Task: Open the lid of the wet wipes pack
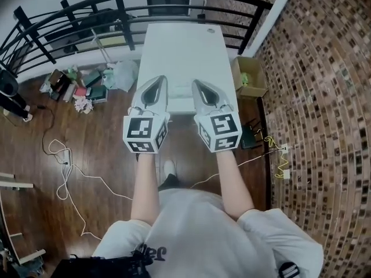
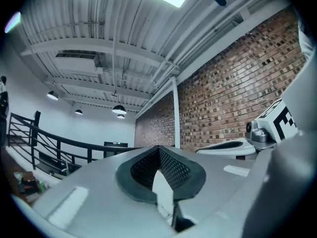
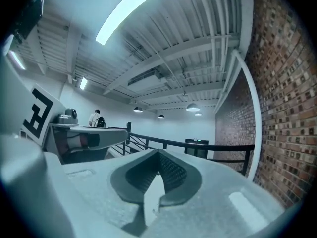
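Nearest, the person's two bare forearms reach forward from a white shirt point(image 1: 197, 230). Each hand holds a gripper, and both grippers point level toward the far side. The left gripper point(image 1: 157, 81) has its jaws closed together; its own view shows the dark pads meeting at the tip, and it holds nothing. The right gripper point(image 1: 197, 83) is closed in the same way and is also empty. They are side by side, a little apart, with their tips above the near edge of a white table point(image 1: 182, 45).

On the table, between the two tips, lies a pale flat pack point(image 1: 184, 95). It is hard to see against the white top, so I cannot tell how its lid stands. Neither gripper touches it.

On the wood floor, white cables point(image 1: 64, 167) run at the left and a cardboard box point(image 1: 250, 77) stands right of the table. Farther, a black railing point(image 1: 116, 4) curves behind the table, and a brick wall point(image 1: 324, 97) is at the right.
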A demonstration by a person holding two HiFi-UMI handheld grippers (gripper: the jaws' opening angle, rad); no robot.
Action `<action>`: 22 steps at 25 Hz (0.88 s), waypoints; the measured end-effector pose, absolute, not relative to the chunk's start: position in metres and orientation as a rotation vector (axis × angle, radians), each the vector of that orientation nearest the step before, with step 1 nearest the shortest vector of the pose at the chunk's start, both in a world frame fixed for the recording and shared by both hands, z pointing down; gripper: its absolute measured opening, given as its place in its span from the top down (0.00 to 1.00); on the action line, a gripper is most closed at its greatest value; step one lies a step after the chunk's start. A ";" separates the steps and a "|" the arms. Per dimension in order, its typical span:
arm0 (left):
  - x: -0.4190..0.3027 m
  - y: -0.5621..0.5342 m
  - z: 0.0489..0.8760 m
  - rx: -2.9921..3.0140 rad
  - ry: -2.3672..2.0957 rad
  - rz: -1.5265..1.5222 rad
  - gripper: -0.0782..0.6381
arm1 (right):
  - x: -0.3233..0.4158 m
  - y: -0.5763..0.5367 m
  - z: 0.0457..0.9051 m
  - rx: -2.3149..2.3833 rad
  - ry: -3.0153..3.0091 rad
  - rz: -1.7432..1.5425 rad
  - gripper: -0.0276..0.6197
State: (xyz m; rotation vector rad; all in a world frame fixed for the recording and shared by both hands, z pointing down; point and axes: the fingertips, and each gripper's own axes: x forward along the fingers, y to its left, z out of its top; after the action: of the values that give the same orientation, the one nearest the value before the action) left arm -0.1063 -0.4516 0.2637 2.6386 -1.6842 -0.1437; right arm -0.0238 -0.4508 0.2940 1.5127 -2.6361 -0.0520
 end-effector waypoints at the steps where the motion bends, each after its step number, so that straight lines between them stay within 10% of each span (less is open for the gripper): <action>1: -0.115 -0.466 0.264 2.621 -1.675 -0.177 0.87 | -0.033 -0.467 0.296 1.507 -2.628 -0.053 0.97; 22: -0.117 -0.634 0.538 2.323 -1.409 0.349 0.87 | -0.042 -0.635 0.486 1.412 -2.504 0.594 0.97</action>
State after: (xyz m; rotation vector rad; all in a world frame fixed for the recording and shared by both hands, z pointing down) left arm -0.1170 -0.6342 0.5380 2.3234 -1.4088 0.3490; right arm -0.0421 -0.6345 0.4861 1.4117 -2.5042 0.5939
